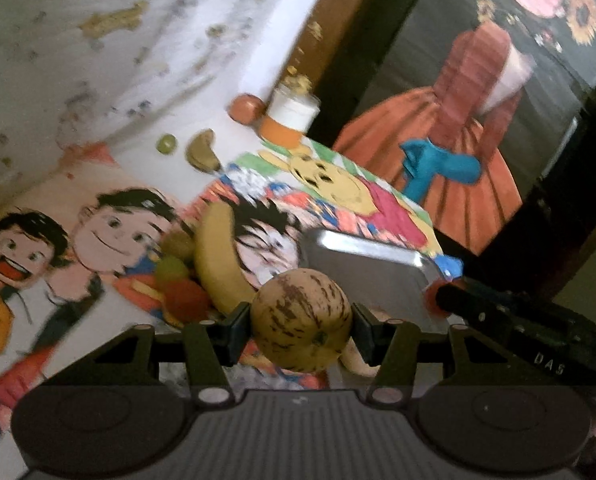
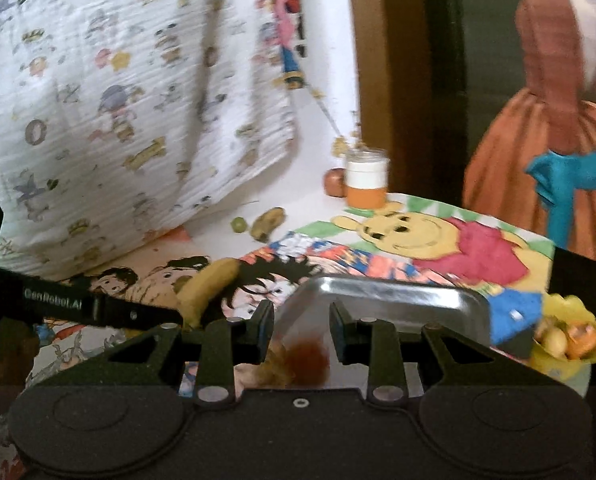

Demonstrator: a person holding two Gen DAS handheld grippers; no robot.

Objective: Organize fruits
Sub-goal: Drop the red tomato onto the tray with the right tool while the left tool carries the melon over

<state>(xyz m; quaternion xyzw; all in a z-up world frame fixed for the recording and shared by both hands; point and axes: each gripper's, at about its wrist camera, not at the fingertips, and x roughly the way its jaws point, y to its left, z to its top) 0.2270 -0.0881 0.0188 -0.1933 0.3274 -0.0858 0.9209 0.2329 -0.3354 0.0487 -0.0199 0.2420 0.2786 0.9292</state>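
Between left hand-held gripper [image 1: 301, 326] pads, striped round fruit [image 1: 301, 320]

Both tongs are matte black. The left tongs [image 1: 301, 322] fill the lower frame: ribbed grey centre plate, two round housings, silver pivot pins, blue-edged pads. The right tongs [image 2: 301, 330] match; white lettering marks a black bar at left.

We note a cartoon-printed sheet [image 2: 417, 240] covering the surface, with a bear figure and several drawn children. A wrinkled patterned pillow [image 2: 118, 100] rests at the back left. A jar with a white band over orange contents [image 2: 366, 180] stands near the far edge. Behind it hangs an orange pleated dress [image 1: 437, 140] with a blue bow [image 1: 437, 164].
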